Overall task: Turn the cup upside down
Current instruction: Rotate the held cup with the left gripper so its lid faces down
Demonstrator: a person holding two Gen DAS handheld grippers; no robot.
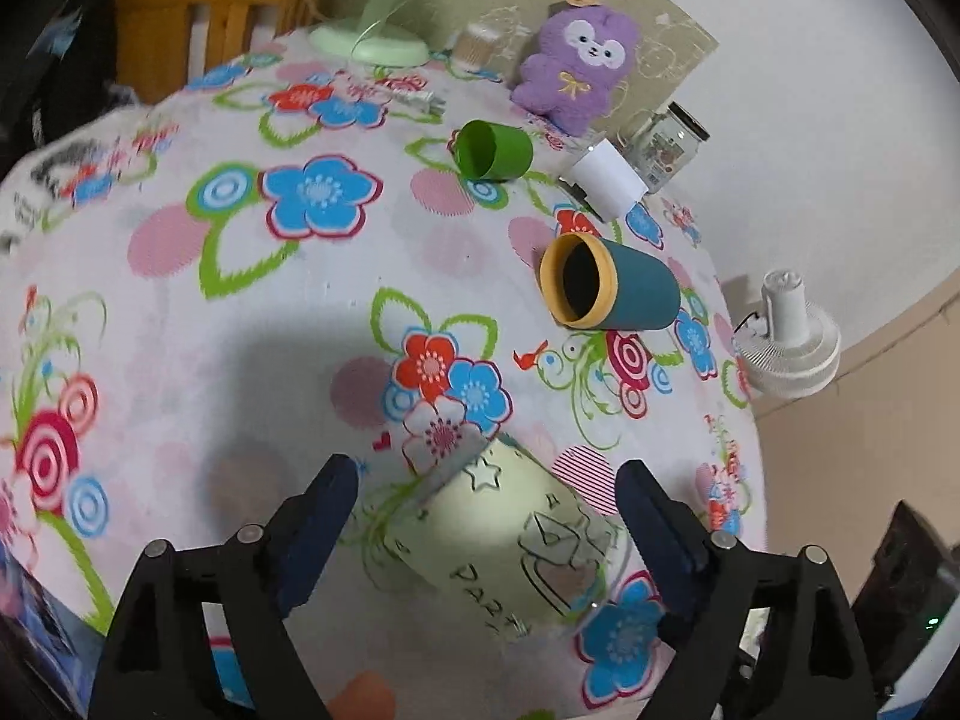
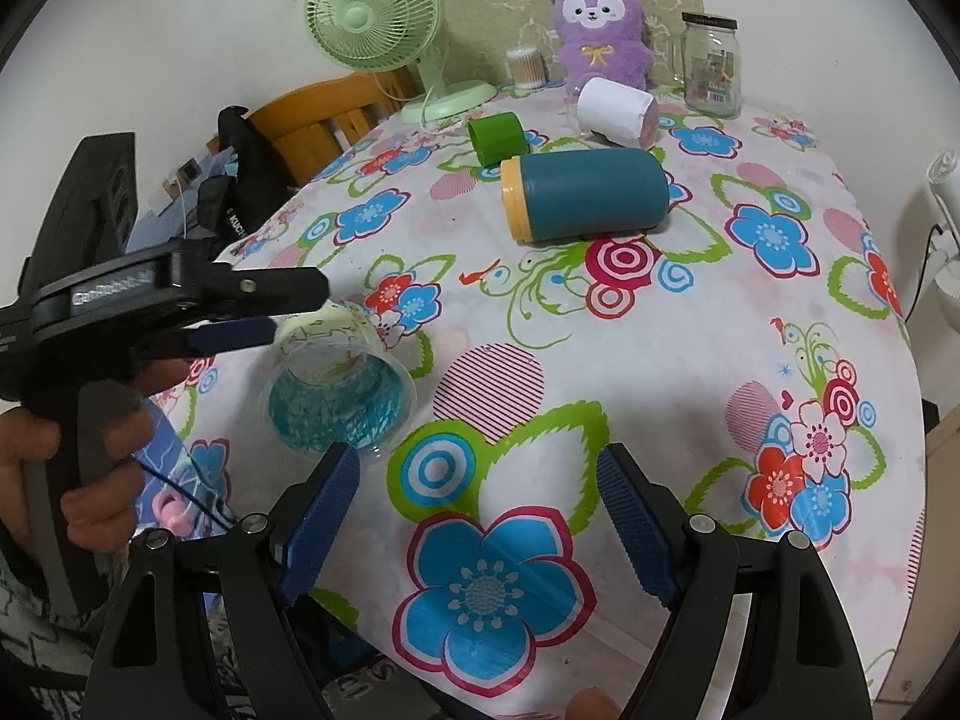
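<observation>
- Left wrist view is showing the flowered cloth-covered table [image 1: 252,312], with a teal cylinder cup with yellow rim [image 1: 609,291], a small green plastic cup [image 1: 493,150] and a white paper-wrapped cup [image 1: 607,179] all lying on their sides.
- Clear plastic cup with a pale printed sleeve [image 1: 510,546] is lying on its side near the table's front edge.
- Left gripper [image 1: 486,516] is straddling it, jaws wide, not visibly touching.
- Right gripper [image 2: 477,516] is hanging spread over bare cloth, holding nothing.
- Judging by this, the grasp is pending; next, closing squarely on the sleeve, then lifting and turning it mouth-down.
</observation>
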